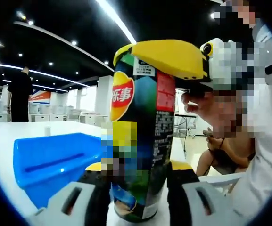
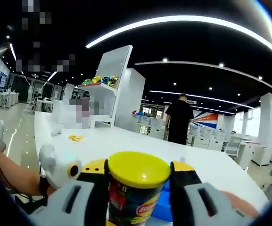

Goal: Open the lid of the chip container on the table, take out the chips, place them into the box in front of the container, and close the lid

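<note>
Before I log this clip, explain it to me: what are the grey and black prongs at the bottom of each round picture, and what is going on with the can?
No robot here: a person holds a two-jaw gripper in each hand, and each carries a fisheye camera looking along its jaws. In the left gripper view, the left gripper clamps the lower body of the tall dark chip can, standing on the white table beside a blue plastic box. The right gripper comes in at the can's top. In the right gripper view, the right gripper closes around the can's yellow lid, which sits on the can.
</note>
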A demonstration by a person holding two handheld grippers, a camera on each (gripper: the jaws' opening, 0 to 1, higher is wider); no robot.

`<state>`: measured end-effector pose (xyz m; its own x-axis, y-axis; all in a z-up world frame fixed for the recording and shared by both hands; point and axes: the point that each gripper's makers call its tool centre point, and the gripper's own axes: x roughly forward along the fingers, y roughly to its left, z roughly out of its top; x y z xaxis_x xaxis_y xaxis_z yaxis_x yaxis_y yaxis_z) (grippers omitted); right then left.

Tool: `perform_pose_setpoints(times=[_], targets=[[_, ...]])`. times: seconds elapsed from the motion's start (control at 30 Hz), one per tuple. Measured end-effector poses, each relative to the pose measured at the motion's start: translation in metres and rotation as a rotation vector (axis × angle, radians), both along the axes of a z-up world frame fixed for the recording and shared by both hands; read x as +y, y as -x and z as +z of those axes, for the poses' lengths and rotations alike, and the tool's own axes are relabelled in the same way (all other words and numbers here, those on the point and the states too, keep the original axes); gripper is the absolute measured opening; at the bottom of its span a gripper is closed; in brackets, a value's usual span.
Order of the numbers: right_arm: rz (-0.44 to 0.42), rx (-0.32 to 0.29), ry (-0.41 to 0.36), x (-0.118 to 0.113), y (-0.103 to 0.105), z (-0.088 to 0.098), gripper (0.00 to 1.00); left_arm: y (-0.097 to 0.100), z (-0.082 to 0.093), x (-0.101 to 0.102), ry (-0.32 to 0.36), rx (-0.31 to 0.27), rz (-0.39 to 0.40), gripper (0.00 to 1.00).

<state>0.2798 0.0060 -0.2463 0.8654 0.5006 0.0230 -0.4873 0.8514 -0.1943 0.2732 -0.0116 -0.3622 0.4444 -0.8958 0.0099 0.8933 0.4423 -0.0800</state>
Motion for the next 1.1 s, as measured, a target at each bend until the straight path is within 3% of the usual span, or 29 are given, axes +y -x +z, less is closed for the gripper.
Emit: perform_pose_setpoints(times=[0.43,0.67,0.73,1.1], targets=[[-0.044,0.008,-0.051,-0.0049,0.0002,0.0004,0.48,-0.0021,-0.0004,-0.0022,-0.017,-0.024,0.041,0.47],[-0.026,0.091,-0.133,-0.0084,-0.0016,0.0024,0.46,-0.0023,-0.0009,-0.0037,-0.024,-0.032,0.046,0.47],[-0.03,0.068,-0.083,-0.0062,-0.0024,0.0002,0.46,-0.0025,-0.0008,-0.0037,-0.025,-0.028,0.047,0.47],[0.008,0.07,-0.122,-0.0086,-0.0042,0.0019,0.48,-0.0036,-0.0008,-0.0042,-0.015,-0.027,0.053,0.47]])
